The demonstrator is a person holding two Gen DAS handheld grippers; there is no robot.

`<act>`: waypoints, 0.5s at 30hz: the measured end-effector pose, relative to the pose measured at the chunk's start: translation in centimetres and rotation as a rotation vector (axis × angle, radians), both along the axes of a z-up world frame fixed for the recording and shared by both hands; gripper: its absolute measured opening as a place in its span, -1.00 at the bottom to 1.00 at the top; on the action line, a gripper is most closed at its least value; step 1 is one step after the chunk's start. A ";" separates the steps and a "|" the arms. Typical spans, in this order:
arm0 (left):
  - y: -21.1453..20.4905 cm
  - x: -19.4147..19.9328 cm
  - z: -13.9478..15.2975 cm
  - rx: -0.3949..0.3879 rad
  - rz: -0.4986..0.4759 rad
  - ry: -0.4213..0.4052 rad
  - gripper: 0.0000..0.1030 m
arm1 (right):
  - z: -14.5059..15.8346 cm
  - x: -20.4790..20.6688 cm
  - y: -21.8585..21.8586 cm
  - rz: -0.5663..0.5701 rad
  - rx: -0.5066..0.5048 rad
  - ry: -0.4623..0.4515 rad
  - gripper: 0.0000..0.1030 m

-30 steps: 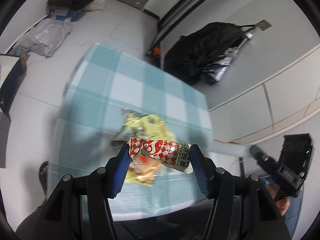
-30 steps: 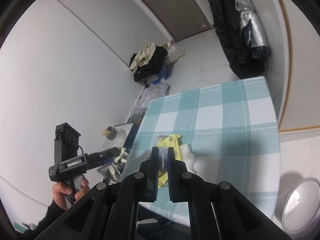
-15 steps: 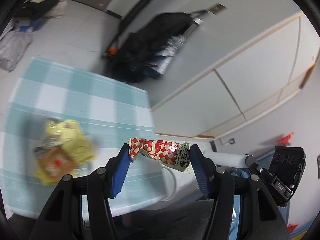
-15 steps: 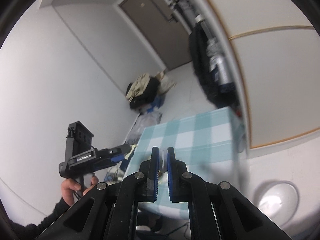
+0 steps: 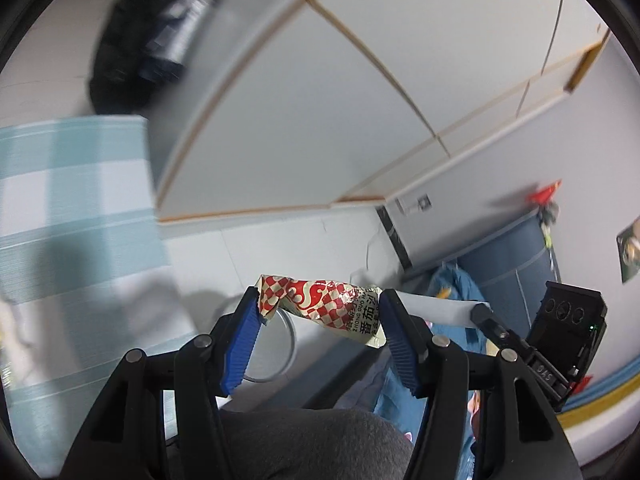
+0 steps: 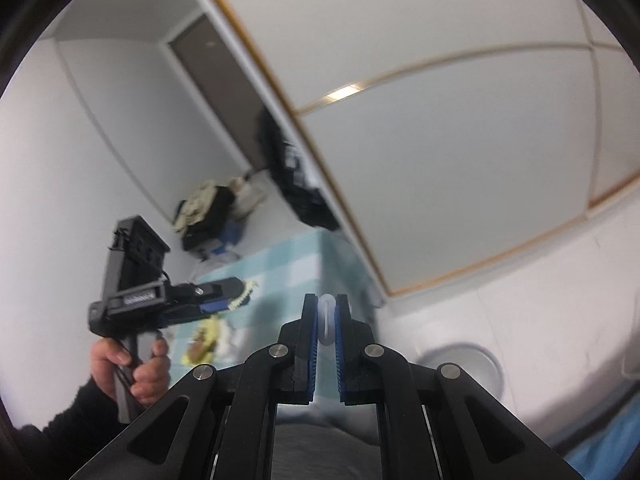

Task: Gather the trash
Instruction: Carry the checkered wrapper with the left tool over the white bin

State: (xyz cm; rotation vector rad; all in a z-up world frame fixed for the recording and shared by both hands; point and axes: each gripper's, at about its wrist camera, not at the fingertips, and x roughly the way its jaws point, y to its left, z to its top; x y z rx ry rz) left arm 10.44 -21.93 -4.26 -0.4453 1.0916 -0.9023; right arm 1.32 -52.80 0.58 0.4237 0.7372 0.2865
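1. Left wrist view: the left gripper (image 5: 318, 316) has its jaws clamped on a crumpled red-and-white checked wrapper (image 5: 322, 306), whose long axis runs crosswise from one blue pad to the other.
2. Directly below and beyond that wrapper, on the floor, sits a round white bin (image 5: 276, 346), partly hidden by the left jaw; the checked-cloth bench (image 5: 76, 208) lies well off to the left.
3. Judging from this, the wrapper is nearly over the bin's opening, so the coming move turns on carrying it slightly forward and down before letting go.
4. Right wrist view: the right gripper (image 6: 327, 320) has its jaws closed on a thin white piece (image 6: 327, 318), standing upright between the pads; what it is cannot be told.
5. Here the bin (image 6: 460, 368) lies low and right of the jaws, while more yellow trash (image 6: 204, 340) rests on the bench (image 6: 304, 256), just below the other gripper.
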 end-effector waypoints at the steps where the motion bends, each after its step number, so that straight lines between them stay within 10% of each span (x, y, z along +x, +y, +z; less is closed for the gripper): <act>1: -1.2 0.0 -0.4 0.003 -0.024 0.010 0.07 | -1.1 0.1 -0.8 -0.023 -0.004 0.022 -0.86; 15: -11.0 1.2 -8.5 0.119 -0.225 0.174 0.07 | -16.9 2.4 -6.9 -0.167 0.032 0.317 -0.86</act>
